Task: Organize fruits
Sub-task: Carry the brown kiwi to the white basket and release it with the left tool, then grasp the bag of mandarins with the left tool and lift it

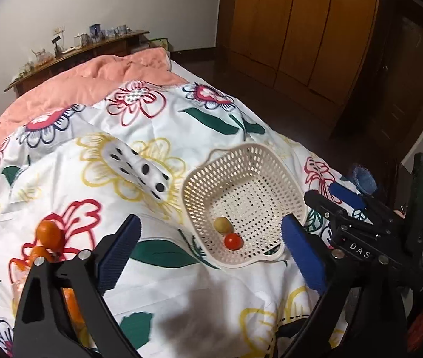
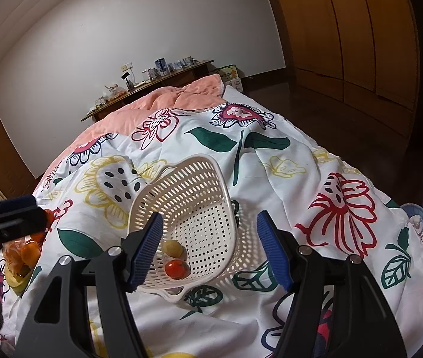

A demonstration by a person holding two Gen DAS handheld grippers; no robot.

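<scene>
On the bed's floral white quilt sat a cream perforated plastic basket, tilted, holding a small yellow-green round fruit and, touching it on the near side, a glossy red cherry tomato. Left of the basket lay a cluster of orange fruits. Near the basket's front, the left tongs were spread wide, nothing between them. At the basket's near rim, the right tongs stood released, pads apart and gripping nothing.
</scene>
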